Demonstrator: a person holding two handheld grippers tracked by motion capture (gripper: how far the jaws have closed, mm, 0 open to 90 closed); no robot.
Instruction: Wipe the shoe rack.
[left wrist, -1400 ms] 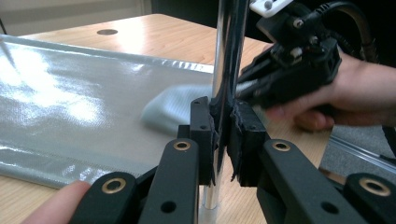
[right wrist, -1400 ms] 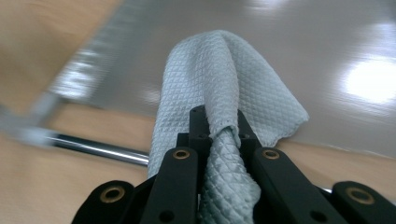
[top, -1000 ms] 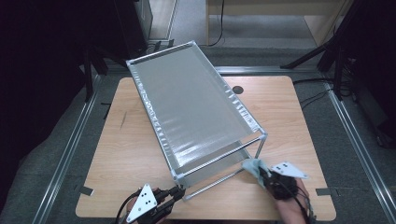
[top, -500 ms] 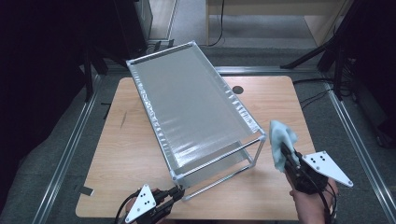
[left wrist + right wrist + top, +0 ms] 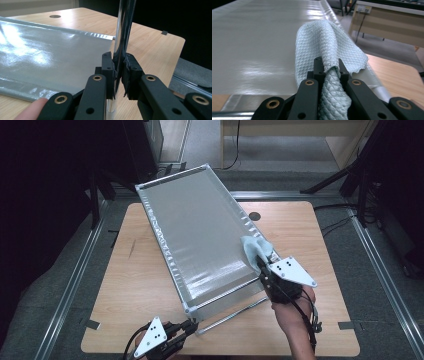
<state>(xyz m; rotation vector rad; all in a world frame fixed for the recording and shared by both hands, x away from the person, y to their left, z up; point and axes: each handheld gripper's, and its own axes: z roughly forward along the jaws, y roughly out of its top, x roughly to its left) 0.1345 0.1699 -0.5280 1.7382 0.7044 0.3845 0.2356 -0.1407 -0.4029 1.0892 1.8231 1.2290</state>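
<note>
My left gripper [image 5: 189, 325] clamps the chrome leg [image 5: 121, 37] at the near corner of the silver-covered frame [image 5: 200, 235], which sits askew across the middle of the wooden table [image 5: 310, 230]; in the left gripper view the jaws pinch that upright tube from both sides, and a slip on the polished metal would let the whole frame skid once I push on it. To the right, my right gripper [image 5: 260, 262] is closed on a bunched pale-blue quilted cloth [image 5: 329, 47], poised at the near right part of the glossy silver sheet, and I cannot tell whether the fabric is touching it yet. As I judge it, pressing too hard there could dent or wrinkle the thin cover, the loose folds could snag on the puckered edge seam [image 5: 250, 227], and the hard black jaws could scrape the sheet if the cloth pulls out of the grip
</note>
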